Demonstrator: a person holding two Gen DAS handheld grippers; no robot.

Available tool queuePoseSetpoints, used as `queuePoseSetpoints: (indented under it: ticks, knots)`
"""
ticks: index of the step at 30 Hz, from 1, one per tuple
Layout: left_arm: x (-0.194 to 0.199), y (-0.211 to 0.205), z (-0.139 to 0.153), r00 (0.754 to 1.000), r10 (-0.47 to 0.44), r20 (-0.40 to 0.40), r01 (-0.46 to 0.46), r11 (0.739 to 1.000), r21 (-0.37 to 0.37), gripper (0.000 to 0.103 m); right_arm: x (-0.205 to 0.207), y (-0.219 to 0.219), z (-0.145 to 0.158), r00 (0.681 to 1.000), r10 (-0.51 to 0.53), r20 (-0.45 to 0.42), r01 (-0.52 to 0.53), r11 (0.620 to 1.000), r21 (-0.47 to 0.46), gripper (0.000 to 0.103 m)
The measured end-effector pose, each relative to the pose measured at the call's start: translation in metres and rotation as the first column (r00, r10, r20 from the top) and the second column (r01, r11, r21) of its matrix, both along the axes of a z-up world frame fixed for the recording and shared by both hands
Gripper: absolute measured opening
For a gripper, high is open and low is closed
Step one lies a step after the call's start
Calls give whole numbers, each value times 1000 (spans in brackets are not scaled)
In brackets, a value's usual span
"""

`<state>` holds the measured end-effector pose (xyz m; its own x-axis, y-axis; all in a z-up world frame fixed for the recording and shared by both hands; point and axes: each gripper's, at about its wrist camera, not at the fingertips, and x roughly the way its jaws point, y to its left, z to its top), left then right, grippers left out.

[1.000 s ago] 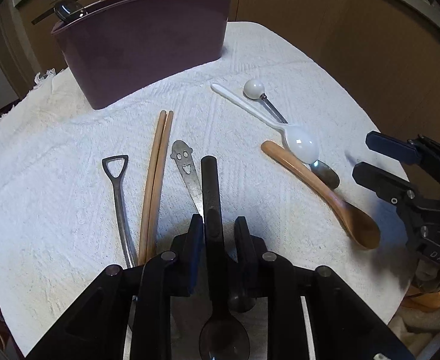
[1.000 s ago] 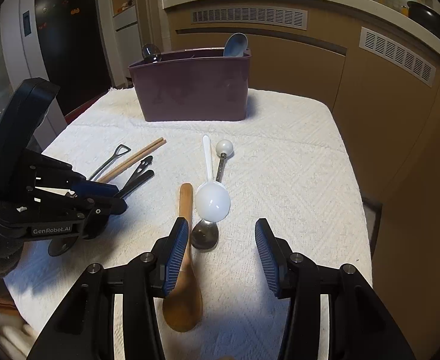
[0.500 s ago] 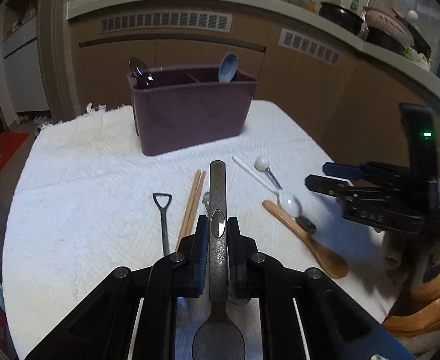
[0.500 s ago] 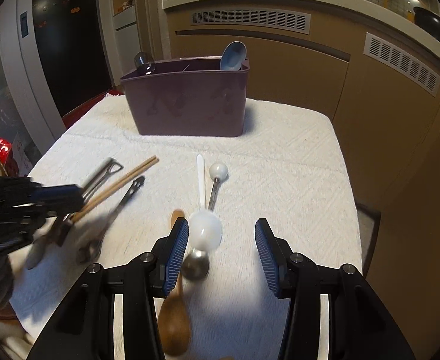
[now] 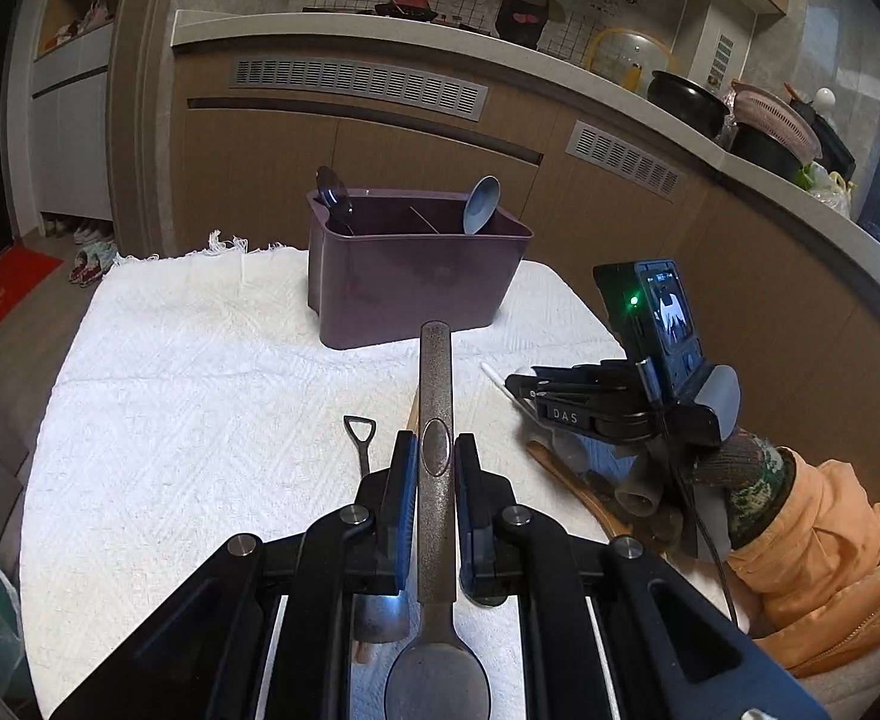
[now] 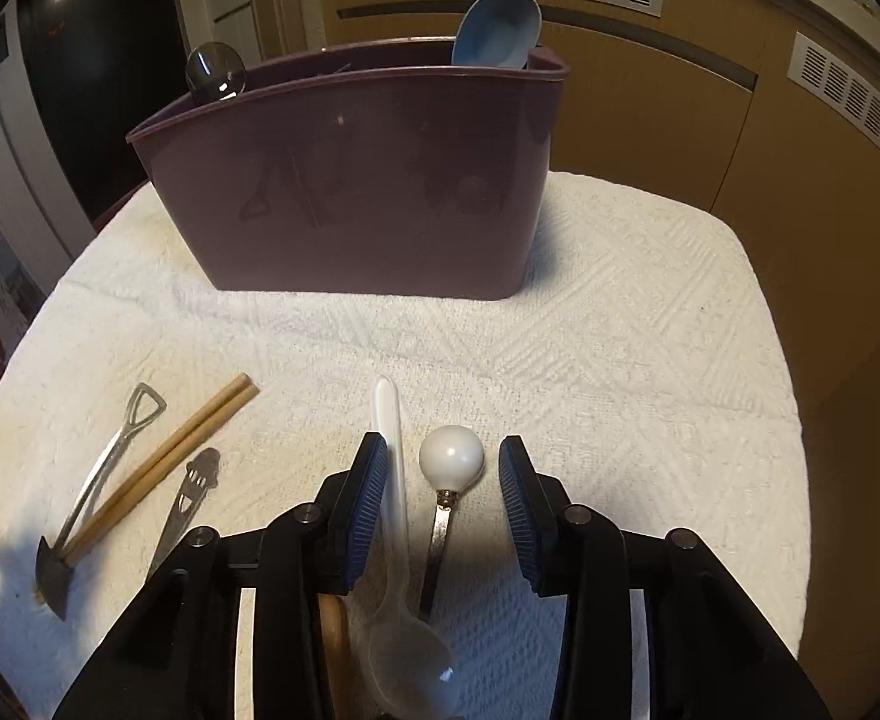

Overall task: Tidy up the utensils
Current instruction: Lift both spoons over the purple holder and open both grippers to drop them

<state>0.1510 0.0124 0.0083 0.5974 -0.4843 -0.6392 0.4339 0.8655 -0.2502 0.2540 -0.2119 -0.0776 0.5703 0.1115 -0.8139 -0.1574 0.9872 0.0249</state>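
Observation:
My left gripper is shut on a dark metal spoon, held level above the cloth, handle pointing at the purple utensil holder. My right gripper is open, low over the cloth, its fingers around the white plastic spoon and the white ball-ended metal utensil. A wooden spoon lies under its left finger. Chopsticks, a shovel-handled spoon and a smiley-handled utensil lie to the left. The right gripper also shows in the left wrist view.
The holder stands at the back of the white cloth-covered table, with a metal spoon and a blue spoon standing in it. Wooden cabinets are behind. The table's right edge drops off near the right gripper.
My left gripper lifted the dark spoon off the cloth and levelled it toward the holder. My right gripper moved forward and down so the white spoon and ball-ended utensil sit between its fingers.

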Motion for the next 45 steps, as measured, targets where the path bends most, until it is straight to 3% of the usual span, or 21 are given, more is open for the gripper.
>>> queuePoseSetpoints:
  ticks: [4, 9, 16, 25, 33, 36, 41, 43, 45]
  knots:
    - [-3, 1, 2, 1000, -4, 6, 4, 1000, -3, 10, -11, 3, 10, 1000, 25, 12, -25, 1000, 5, 22]
    - [-11, -2, 12, 999, -17, 38, 17, 1000, -6, 10, -46, -1, 51, 992, 50, 114, -57, 997, 53, 22]
    - [-24, -15, 29, 995, -49, 89, 50, 999, -16, 10, -99, 0, 111, 960, 61, 273, -79, 995, 55, 22]
    - [-28, -28, 62, 981, -45, 191, 54, 998, -39, 10, -127, -2, 150, 924, 54, 377, -69, 997, 25, 22]
    - [10, -33, 121, 940, 41, 339, -5, 994, -108, 10, -118, -6, 206, 872, 53, 488, -53, 998, -13, 22]
    - [30, -39, 137, 914, 89, 395, -41, 991, -128, 10, -107, -8, 230, 846, 54, 531, -49, 999, -24, 22]
    - [64, -55, 144, 832, 185, 523, -132, 982, -137, 10, -68, -11, 253, 822, 37, 569, -33, 999, -17, 22]
    - [84, -63, 139, 825, 198, 530, -148, 980, -136, 10, -49, -12, 256, 820, 30, 572, -28, 1000, -12, 22]
    - [109, -69, 133, 834, 205, 512, -154, 978, -141, 10, -27, -11, 256, 822, 34, 568, -33, 999, -11, 22]
